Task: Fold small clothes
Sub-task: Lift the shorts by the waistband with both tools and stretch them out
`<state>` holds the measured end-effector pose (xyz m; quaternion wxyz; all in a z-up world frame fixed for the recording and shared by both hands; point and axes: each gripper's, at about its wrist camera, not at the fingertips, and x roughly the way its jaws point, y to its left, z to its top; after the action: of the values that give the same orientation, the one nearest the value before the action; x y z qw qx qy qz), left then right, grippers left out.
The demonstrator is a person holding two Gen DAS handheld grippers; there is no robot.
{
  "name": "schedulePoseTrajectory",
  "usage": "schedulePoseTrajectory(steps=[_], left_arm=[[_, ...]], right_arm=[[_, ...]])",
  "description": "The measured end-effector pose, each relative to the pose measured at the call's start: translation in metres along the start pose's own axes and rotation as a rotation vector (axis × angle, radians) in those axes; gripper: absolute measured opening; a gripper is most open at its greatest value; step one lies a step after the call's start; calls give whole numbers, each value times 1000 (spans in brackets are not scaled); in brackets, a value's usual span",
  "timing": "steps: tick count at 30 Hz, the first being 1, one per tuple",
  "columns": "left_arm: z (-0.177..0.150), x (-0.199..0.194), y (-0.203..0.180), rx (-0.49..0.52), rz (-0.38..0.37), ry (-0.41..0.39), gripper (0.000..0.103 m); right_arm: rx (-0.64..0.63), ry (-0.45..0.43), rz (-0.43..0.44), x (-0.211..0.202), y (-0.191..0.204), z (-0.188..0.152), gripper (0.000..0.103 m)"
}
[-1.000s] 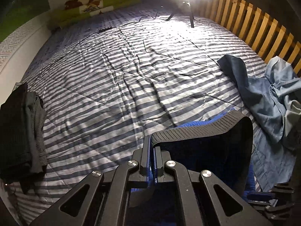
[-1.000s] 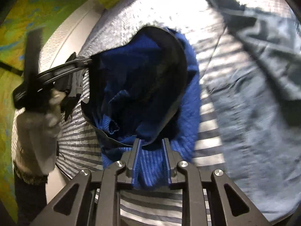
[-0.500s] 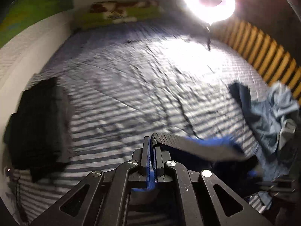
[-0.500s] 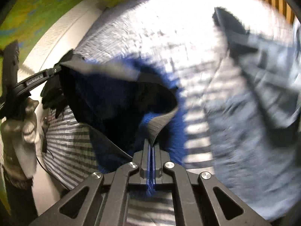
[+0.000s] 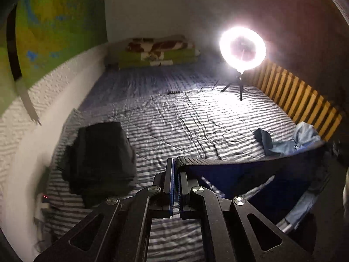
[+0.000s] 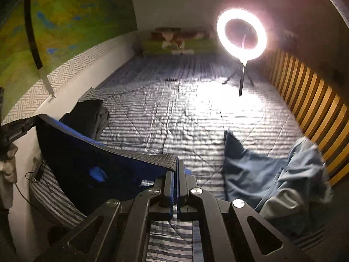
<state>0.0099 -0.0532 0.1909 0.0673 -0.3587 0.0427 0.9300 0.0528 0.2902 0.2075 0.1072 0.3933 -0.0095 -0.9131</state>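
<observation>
A small blue garment with a dark ribbed waistband (image 5: pixel 235 163) hangs stretched in the air above the striped bed (image 5: pixel 174 122). My left gripper (image 5: pixel 176 166) is shut on the waistband's left end. My right gripper (image 6: pixel 176 168) is shut on the other end, and the blue garment (image 6: pixel 87 163) runs off to the left from it toward the other gripper's tool at the left edge. The blue cloth sags below the taut waistband. A pile of folded dark clothes (image 5: pixel 98 155) lies on the bed's left side, also the dark pile (image 6: pixel 91 115).
Crumpled light-blue clothes (image 6: pixel 272 174) lie at the bed's right side, by the wooden slat rail (image 6: pixel 316 100). A lit ring light on a tripod (image 5: pixel 242 50) stands on the far part of the bed. A folded green-brown blanket (image 5: pixel 159 52) lies against the back wall.
Both grippers rose and tipped up from the bed. The garment, bunched low between them before, is now pulled out taut along its waistband. The right gripper shifted from the bunched blue cloth to the waistband end.
</observation>
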Motion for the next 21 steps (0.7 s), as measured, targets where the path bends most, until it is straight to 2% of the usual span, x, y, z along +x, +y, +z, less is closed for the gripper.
schedulePoseTrajectory(steps=[4, 7, 9, 13, 16, 19, 21], left_arm=[[-7, -29, -3, 50, 15, -15, 2], [-27, -8, -7, 72, 28, 62, 2], [-52, 31, -4, 55, 12, 165, 2], [-104, 121, -1, 21, -3, 366, 2], [-127, 172, 0, 1, -3, 452, 2], [-131, 203, -1, -23, -12, 486, 2], [-128, 220, -4, -28, -20, 495, 2]], right_arm=[[-45, -45, -26, -16, 7, 11, 1], [-63, 5, -24, 1, 13, 8, 1], [-47, 74, -12, 33, 9, -5, 1], [-10, 260, -22, 125, -5, -46, 1], [24, 354, -15, 179, -17, -66, 1], [72, 397, -12, 214, -33, -73, 2], [93, 402, -18, 223, -41, -74, 11]])
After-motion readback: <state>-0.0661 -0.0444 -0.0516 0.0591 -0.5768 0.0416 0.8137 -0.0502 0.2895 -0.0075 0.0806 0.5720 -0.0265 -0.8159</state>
